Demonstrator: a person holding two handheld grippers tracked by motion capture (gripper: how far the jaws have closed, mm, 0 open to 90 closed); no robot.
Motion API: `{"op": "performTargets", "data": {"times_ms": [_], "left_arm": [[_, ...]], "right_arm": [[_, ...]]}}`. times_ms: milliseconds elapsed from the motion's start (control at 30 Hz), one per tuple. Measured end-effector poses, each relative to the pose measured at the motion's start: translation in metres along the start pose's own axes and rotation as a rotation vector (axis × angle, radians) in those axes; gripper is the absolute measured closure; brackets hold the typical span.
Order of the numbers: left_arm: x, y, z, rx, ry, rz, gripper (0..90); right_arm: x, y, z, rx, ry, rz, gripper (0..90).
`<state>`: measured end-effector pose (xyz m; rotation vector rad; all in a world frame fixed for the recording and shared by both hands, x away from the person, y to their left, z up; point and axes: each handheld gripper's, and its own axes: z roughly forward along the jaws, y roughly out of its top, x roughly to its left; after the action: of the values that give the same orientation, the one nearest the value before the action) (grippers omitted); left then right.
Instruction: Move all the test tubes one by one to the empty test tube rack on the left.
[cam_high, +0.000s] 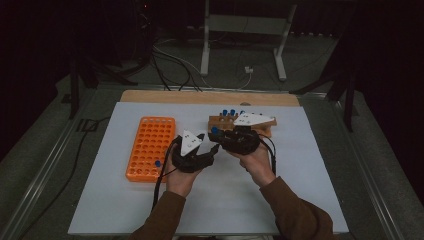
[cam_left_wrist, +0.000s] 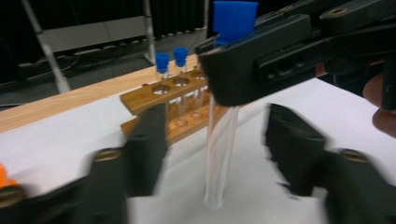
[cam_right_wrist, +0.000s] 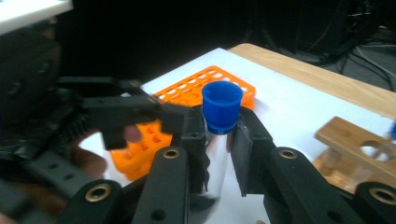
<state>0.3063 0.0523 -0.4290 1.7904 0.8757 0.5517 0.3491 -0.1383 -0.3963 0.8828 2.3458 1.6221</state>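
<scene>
Over a white-covered tabletop (cam_high: 280, 200), a person passes a clear test tube (cam_left_wrist: 222, 144) with a blue cap (cam_right_wrist: 222, 106) from one pair of tongs to the other. The right tongs (cam_right_wrist: 219, 133) are clamped on the tube just beneath its cap and hold it upright in the air, its rounded bottom hanging above the white sheet. The left tongs (cam_left_wrist: 215, 149) stand on either side of the tube's lower half, one jaw to each side with a gap showing on both, so they are apart and not pressing the glass.

From the high view, both hands meet near the middle of the tabletop, the left tongs (cam_high: 202, 150) just beside the right tongs (cam_high: 227, 140). An orange rack (cam_high: 150, 147) of many round holes lies to the left of them, with one blue-capped tube standing near its near edge. A wooden rack (cam_high: 240, 125) sits just behind the right hand and carries several more blue-capped tubes (cam_left_wrist: 170, 70) upright in its holes. A strip of bare wood (cam_high: 210, 96) shows along the far edge of the tabletop.
</scene>
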Motion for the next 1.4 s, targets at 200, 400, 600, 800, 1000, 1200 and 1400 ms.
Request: {"op": "performTargets", "data": {"times_ms": [200,400,600,800,1000,1200,1400], "left_arm": [[0.000,0.000,-0.001,-0.014,-0.028,0.008,69.2],[0.004,-0.002,0.000,-0.003,-0.037,-0.003,77.5],[0.008,-0.004,-0.001,0.005,-0.023,-0.017,77.8],[0.015,-0.008,-0.005,0.001,-0.015,-0.041,77.8],[0.019,-0.007,-0.013,-0.019,-0.019,-0.047,77.8],[0.021,-0.006,-0.020,-0.029,-0.027,-0.053,77.7],[0.025,-0.004,-0.032,-0.053,-0.038,-0.068,77.7]], "right_arm": [[0.005,0.000,0.003,0.004,0.020,0.000,76.6],[0.004,-0.001,0.005,0.013,0.025,-0.001,76.2],[-0.002,-0.001,0.001,-0.025,0.060,0.029,48.7],[-0.008,-0.001,-0.010,-0.063,0.030,0.037,15.9],[-0.015,-0.004,-0.017,-0.050,-0.016,0.033,2.2],[-0.022,-0.011,-0.021,-0.025,-0.067,0.012,0.2],[-0.026,-0.017,-0.023,0.018,-0.157,-0.015,0.0]]}}
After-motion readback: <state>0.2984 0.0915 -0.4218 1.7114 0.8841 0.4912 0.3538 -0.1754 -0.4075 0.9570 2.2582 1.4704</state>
